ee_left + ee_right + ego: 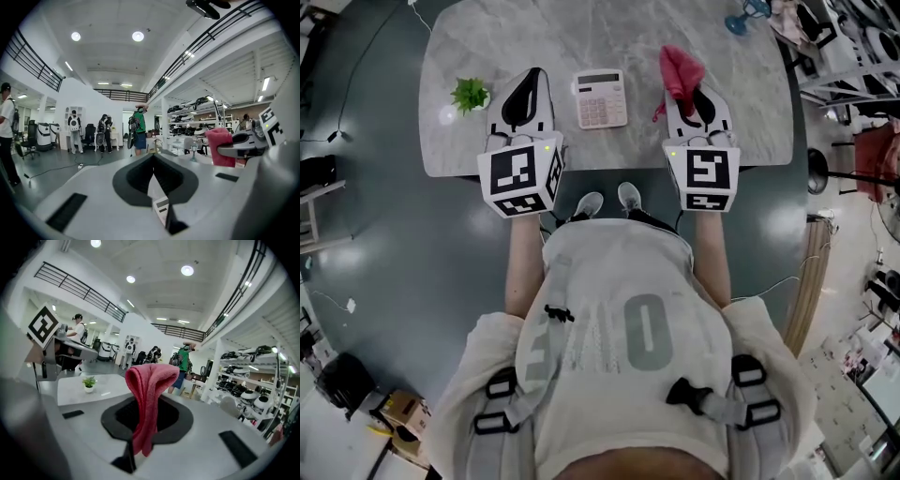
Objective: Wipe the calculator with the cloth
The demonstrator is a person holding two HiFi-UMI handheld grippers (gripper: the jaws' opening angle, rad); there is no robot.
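Cloth first: the pink-red terry cloth (149, 394) is pinched in your right gripper (140, 427), bunched above the jaws with a fold hanging down between them. Your left gripper (153, 176) has its jaws pressed together with nothing between them. You hold both over the near edge of the grey marble table (675, 28), one on each side of the pale pink pocket calculator (601, 98), which lies flat, apart from both. A small green potted plant (471, 94) stands just left of your left gripper.
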